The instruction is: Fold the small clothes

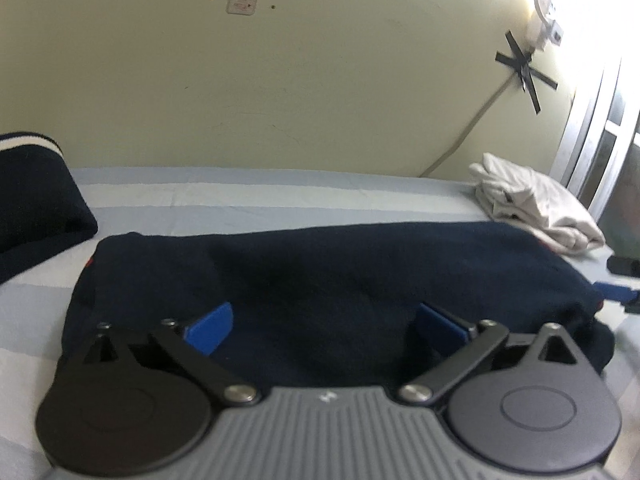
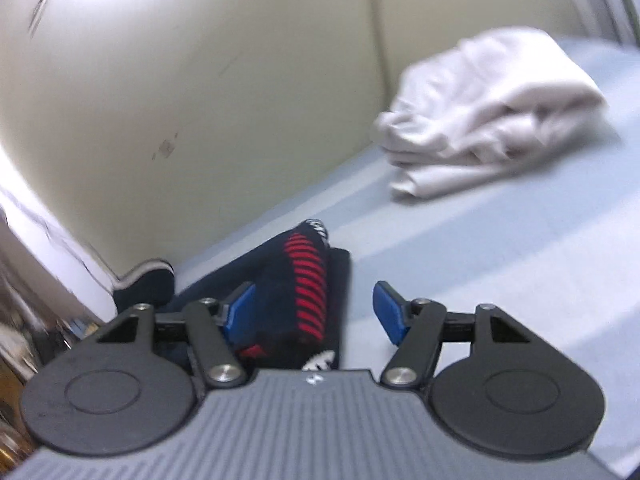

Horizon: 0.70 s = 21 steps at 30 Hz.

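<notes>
While both my grippers, left [image 1: 324, 326] and right [image 2: 314, 312], stand released, the navy garment [image 1: 320, 272] lies crosswise just ahead of the left.

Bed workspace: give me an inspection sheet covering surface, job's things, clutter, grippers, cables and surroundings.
Surface: striped blue sheet, lying flat.
Job's things: navy garment folded into a long band; white garment folded, beside the navy one's far right end; dark striped-edge garment at left.
Clutter: nothing seen.
Grippers: left gripper open over the navy garment, holding nothing; right gripper open at its red-striped end, fingers not gripping.
Cables: cable taped to the wall.
Surroundings: cream wall, window frame.
</notes>
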Motion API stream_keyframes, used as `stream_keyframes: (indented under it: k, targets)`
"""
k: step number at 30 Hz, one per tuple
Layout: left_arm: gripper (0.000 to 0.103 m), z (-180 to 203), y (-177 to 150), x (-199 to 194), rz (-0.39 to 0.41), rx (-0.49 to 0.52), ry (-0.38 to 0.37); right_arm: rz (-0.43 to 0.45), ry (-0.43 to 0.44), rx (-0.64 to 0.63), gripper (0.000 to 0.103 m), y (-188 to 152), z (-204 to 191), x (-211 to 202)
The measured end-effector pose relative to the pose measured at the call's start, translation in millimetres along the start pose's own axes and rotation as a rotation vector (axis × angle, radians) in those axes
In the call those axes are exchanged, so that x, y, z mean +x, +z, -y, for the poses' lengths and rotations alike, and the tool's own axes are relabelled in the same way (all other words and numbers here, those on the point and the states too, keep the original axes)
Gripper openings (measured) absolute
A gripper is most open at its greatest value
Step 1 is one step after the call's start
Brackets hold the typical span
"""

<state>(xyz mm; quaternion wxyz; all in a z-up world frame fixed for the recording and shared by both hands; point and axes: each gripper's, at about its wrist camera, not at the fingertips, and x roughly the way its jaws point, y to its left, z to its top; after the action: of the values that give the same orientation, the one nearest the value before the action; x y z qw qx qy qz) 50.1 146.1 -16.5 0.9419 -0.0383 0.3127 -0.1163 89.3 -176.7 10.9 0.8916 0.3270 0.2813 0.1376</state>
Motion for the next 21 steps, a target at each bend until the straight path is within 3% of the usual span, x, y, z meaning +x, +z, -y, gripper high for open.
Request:
stream_keyframes:
  k: [4,6,8,12,21]
  targets:
    - [0.103,4,-1,1,-0.01,0.021,0.019,0.027,-0.021,-0.08,0.067,-1,-20,4]
    - [0.103,5,-2,1,-0.015,0.035,0.031,-0.011,-0.027,-0.137,0.067,-6,-31,19]
    - [0.103,7,-3,2,-0.022,0.049,0.04,-0.089,-0.103,-0.213,0.066,-16,-36,39]
    - [0.103,8,-3,3,-0.032,0.063,0.046,-0.058,-0.186,-0.414,0.063,-39,-47,41]
    - [0.103,10,-4,4,-0.04,0.078,0.045,-0.03,-0.091,-0.289,0.068,-35,-26,29]
